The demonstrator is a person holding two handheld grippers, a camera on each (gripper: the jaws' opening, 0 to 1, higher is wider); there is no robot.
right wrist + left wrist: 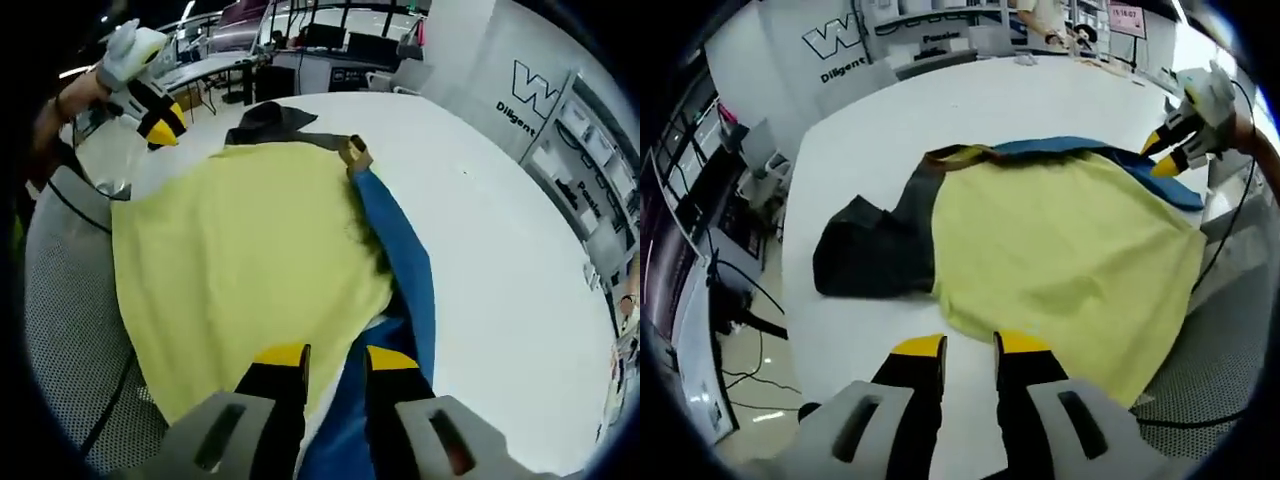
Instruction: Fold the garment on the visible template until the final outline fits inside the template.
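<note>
A colour-block garment [1060,250] lies spread across the white surface [870,130], its wide yellow panel [240,260] uppermost, a blue sleeve [400,270] running along one side and a black sleeve [870,250] folded out on the other. The yellow hem reaches the rim of the surface, where a perforated grey edge [70,330] begins.

In the left gripper view, the left tool [970,350] hovers just short of the yellow hem, its yellow-tipped jaws parted with nothing between them. The right tool [1175,150] shows at the far side of the garment, over the blue sleeve.

In the right gripper view, the right tool [335,357] sits low over the seam where yellow meets blue, jaws apart, gripping nothing that I can see. The left tool [155,120] hangs above the far corner of the yellow panel.

Behind, desks [210,70] with monitors [370,45] line the room, a white wall panel carries lettering [845,45], and cables [740,330] trail on the floor beside the surface.
</note>
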